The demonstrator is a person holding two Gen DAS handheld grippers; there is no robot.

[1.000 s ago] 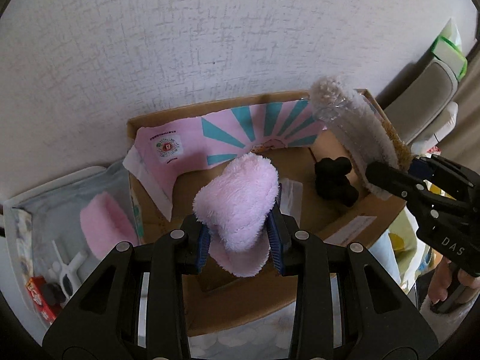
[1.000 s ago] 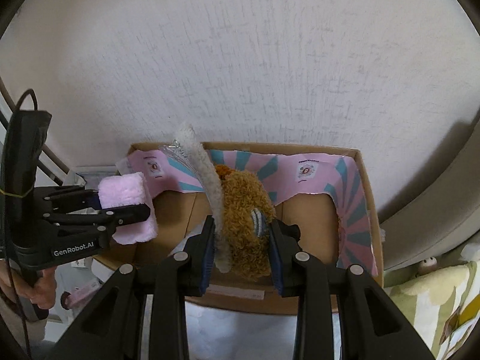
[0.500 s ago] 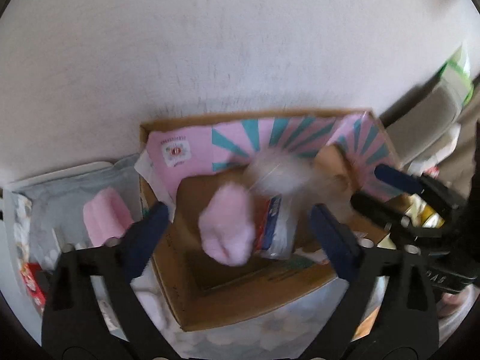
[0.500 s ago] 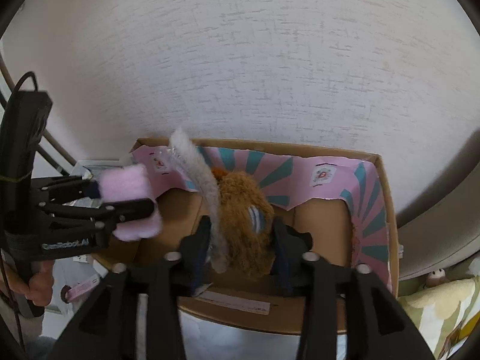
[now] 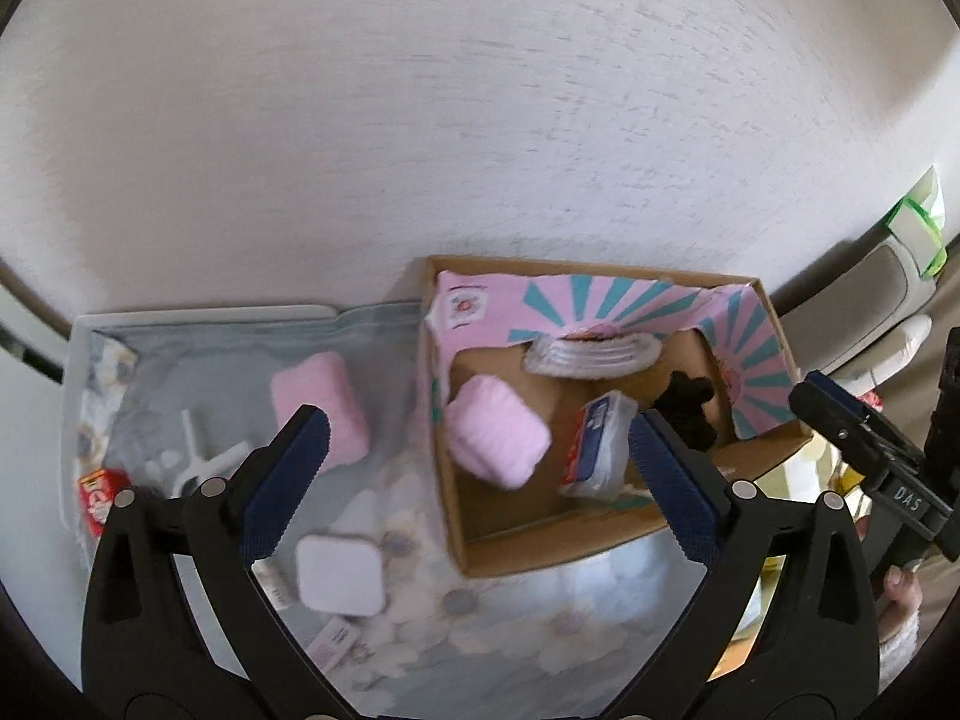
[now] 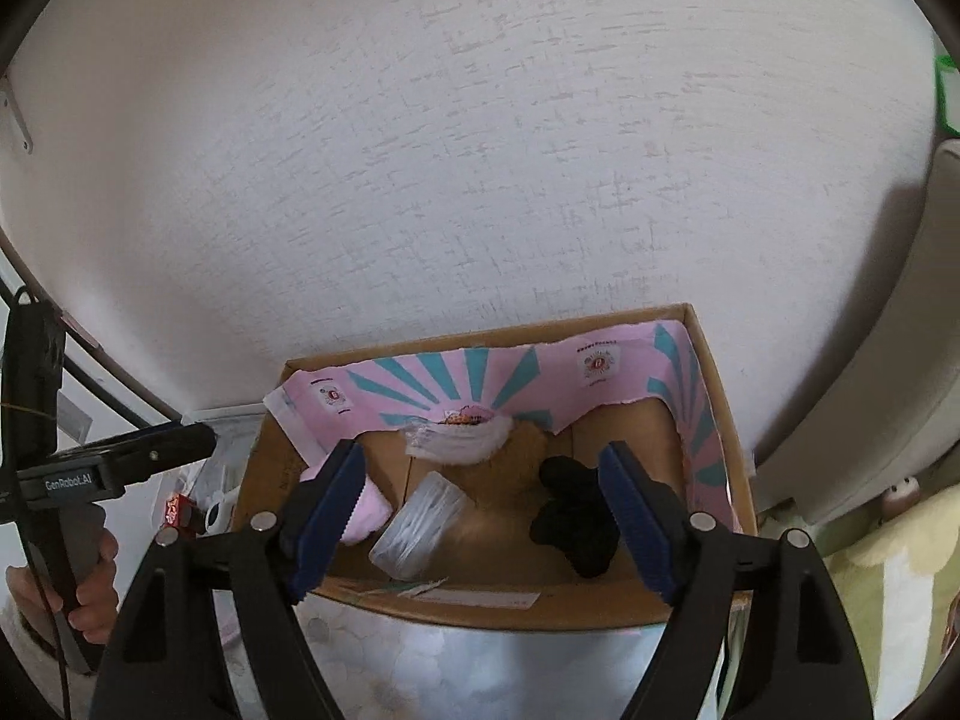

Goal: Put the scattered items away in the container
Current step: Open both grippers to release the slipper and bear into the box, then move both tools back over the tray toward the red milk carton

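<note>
Now both tools are spread wide and hold nothing: the left tool hangs above the gap between the cardboard box and the clutter to its left, and the right tool hangs over the box's near edge. Inside the box lie a pink plush pad, a clear packet, a black plush toy and a pale furry strip against the far pink liner. Left of the box, a second pink pad, a white square case, a white plastic piece and a small red packet are scattered on the table, not yet tidied. The risk, as I judge it, is that the left tool snags the box's left wall on the way to the second pad and shoves the box, or pinches only fluff so the soft pad slips out mid-carry. The flat square case may be awkward to lift off the patterned cloth. The right tool sits just right of the box and could crowd a return drop.
</note>
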